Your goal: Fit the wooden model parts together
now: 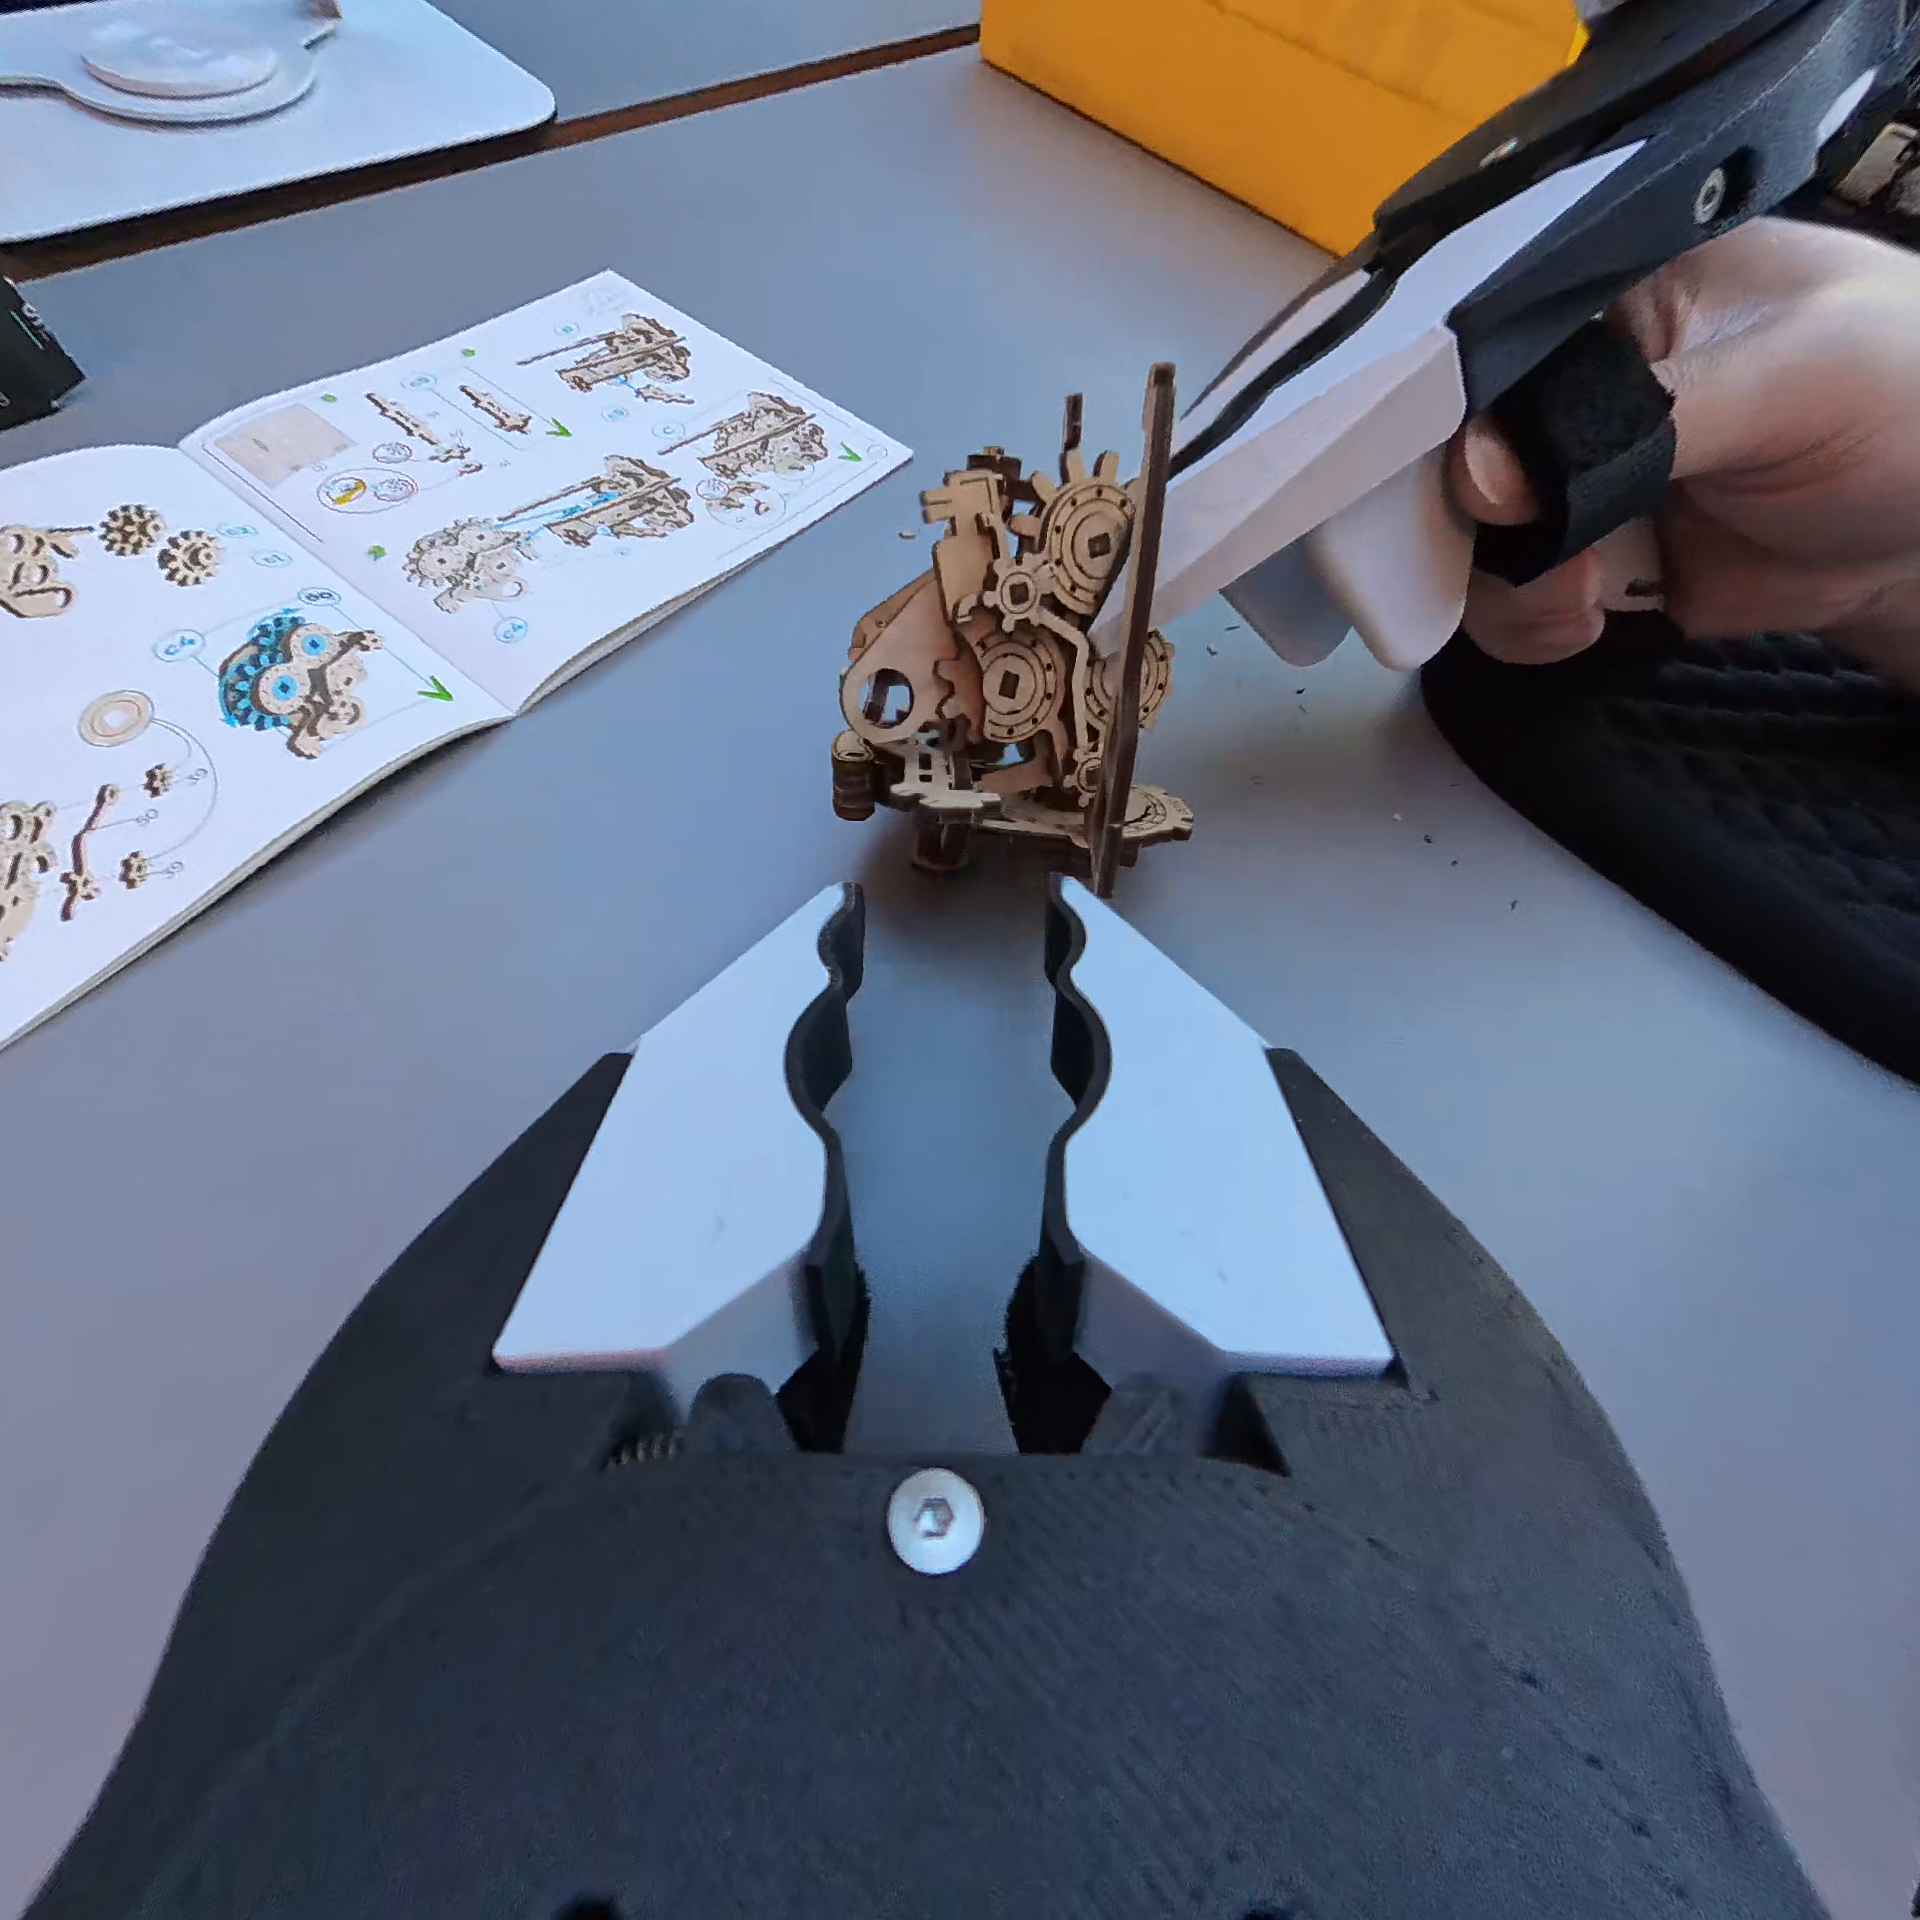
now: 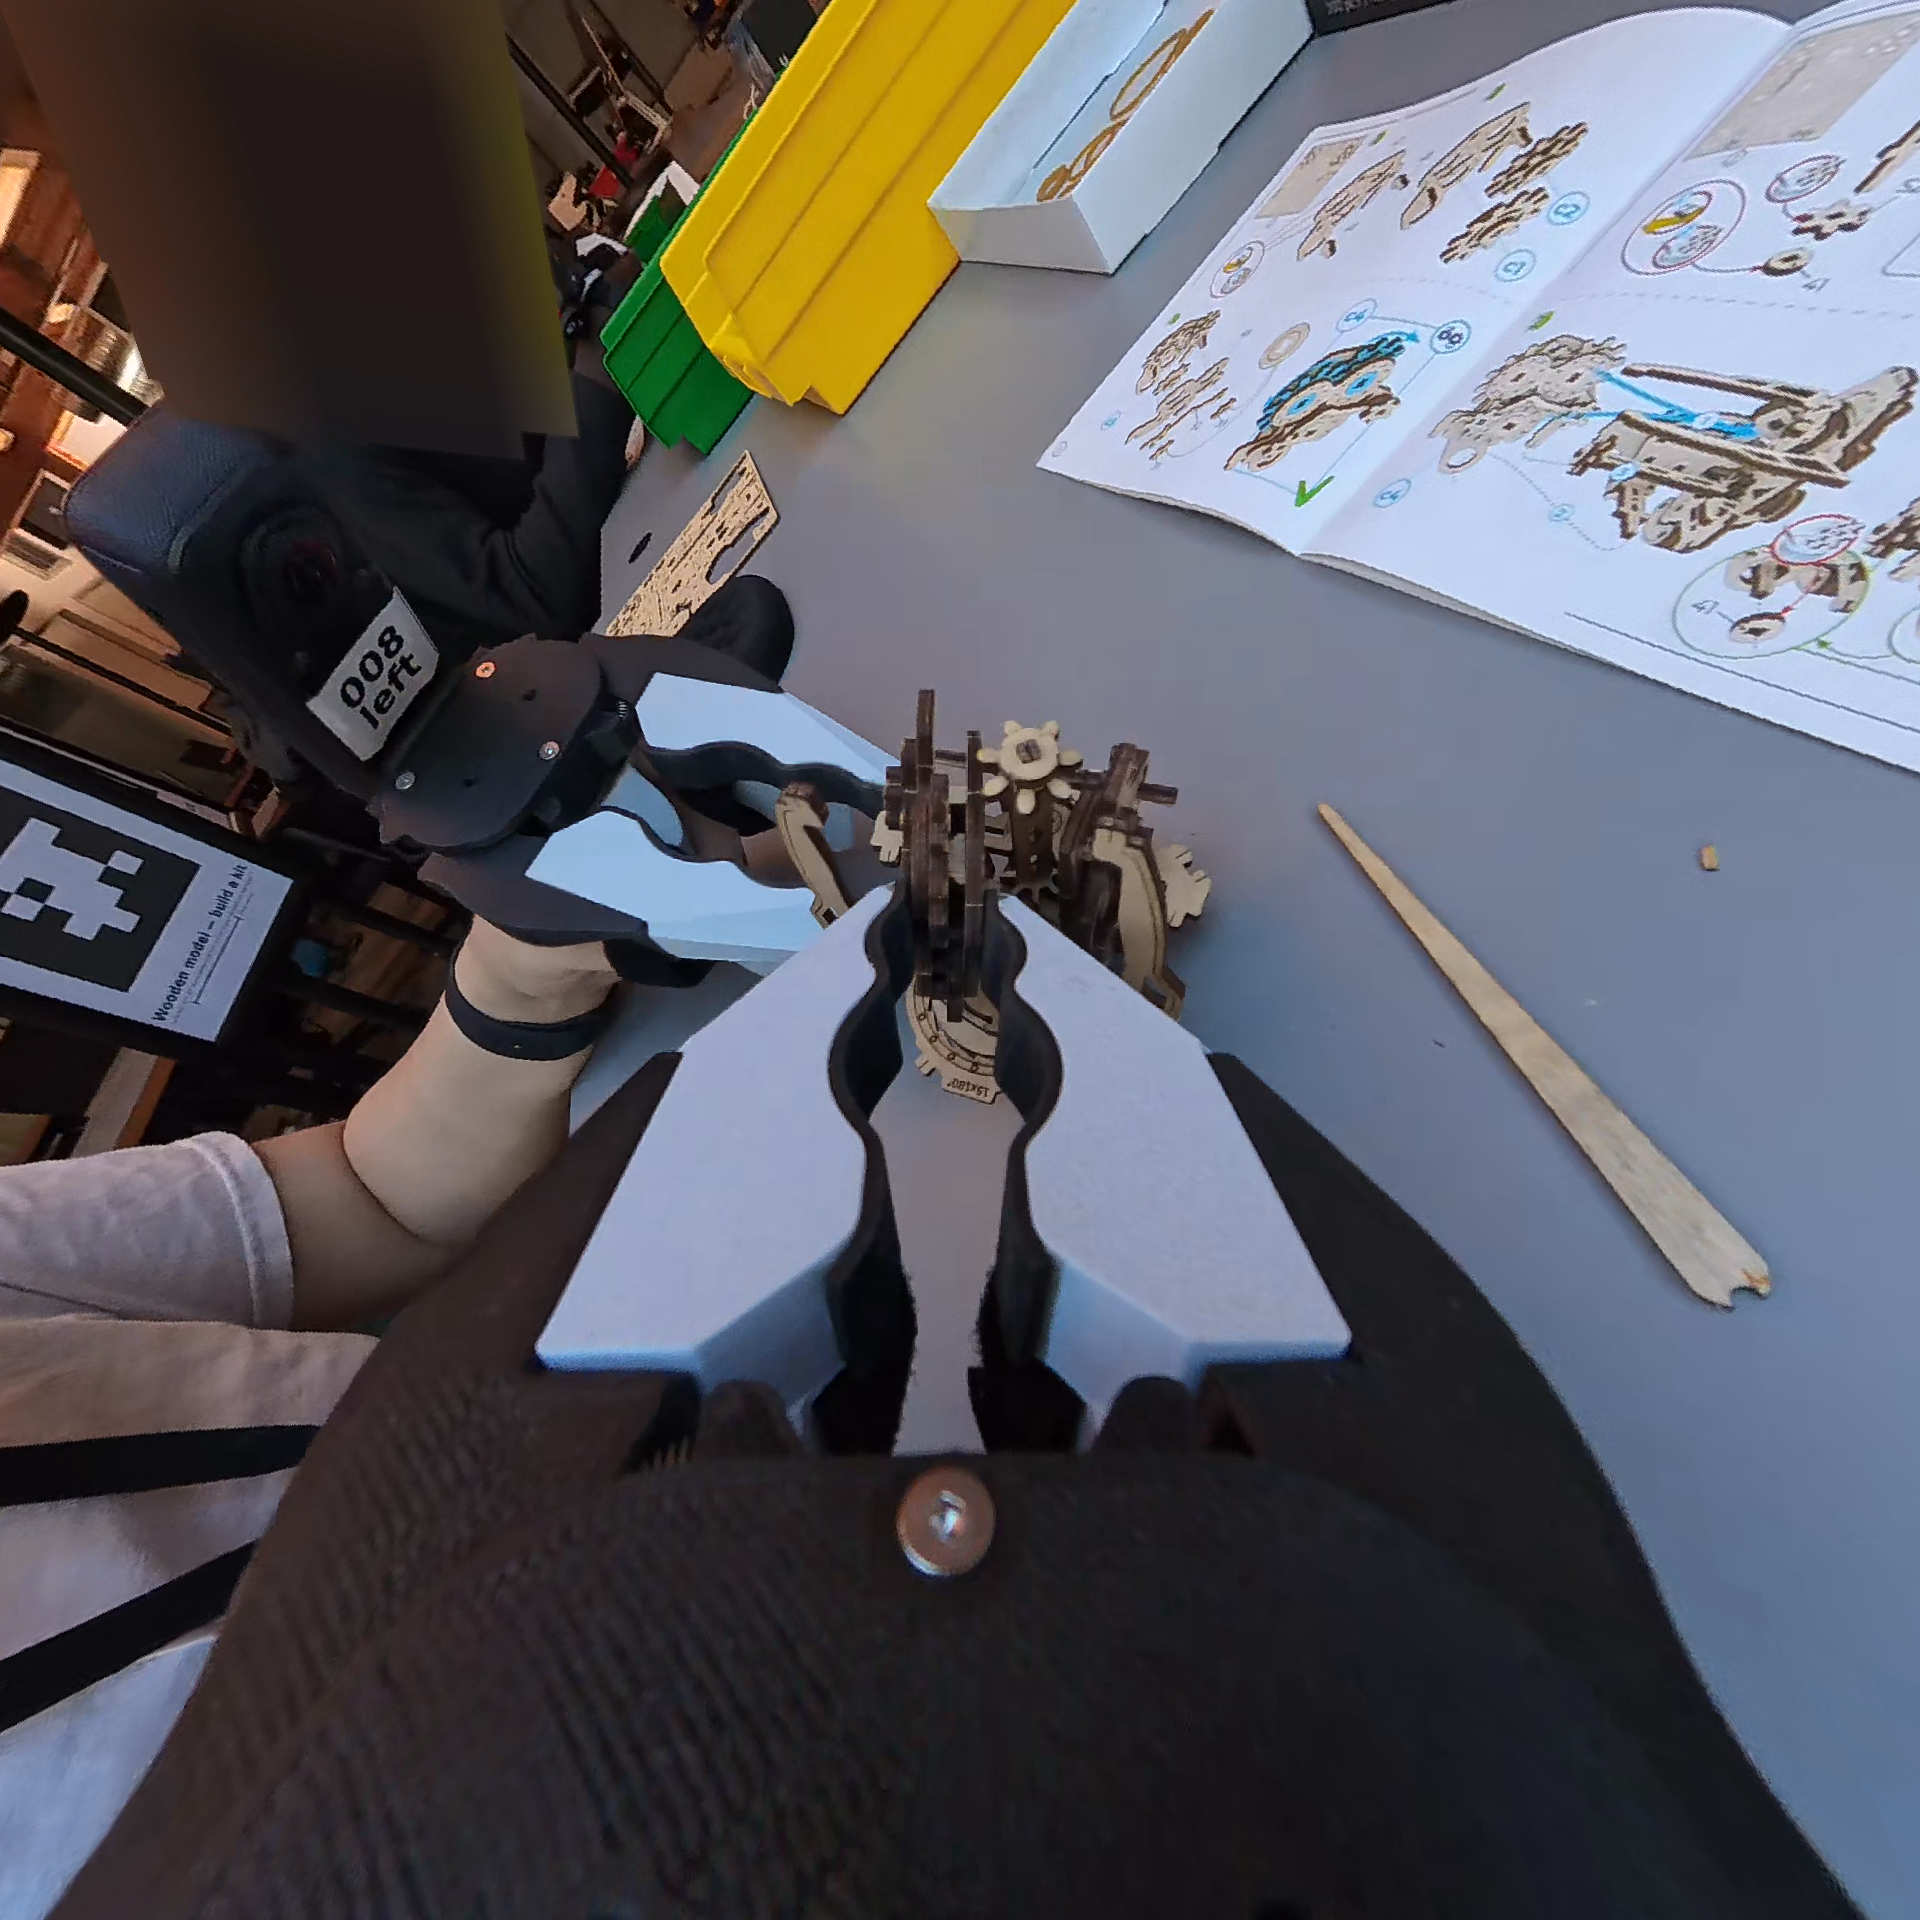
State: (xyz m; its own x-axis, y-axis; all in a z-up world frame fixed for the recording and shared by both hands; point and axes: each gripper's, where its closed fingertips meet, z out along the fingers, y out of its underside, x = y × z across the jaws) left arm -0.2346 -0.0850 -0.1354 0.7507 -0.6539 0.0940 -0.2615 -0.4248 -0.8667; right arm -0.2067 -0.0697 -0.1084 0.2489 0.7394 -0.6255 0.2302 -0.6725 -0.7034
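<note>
The half-built wooden model stands on the grey table, near the open instruction booklet. The right gripper pinches the model's upright geared plates. The left gripper hovers just beside the model's base, parted and empty. It looks like a seating step; next, probably steady the base and press.

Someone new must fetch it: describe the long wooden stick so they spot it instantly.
On the grey table, look right of the small gear-covered wooden model, below the open instruction booklet. The flat pale wooden stick lies alone, long, tapering to a point.
</note>
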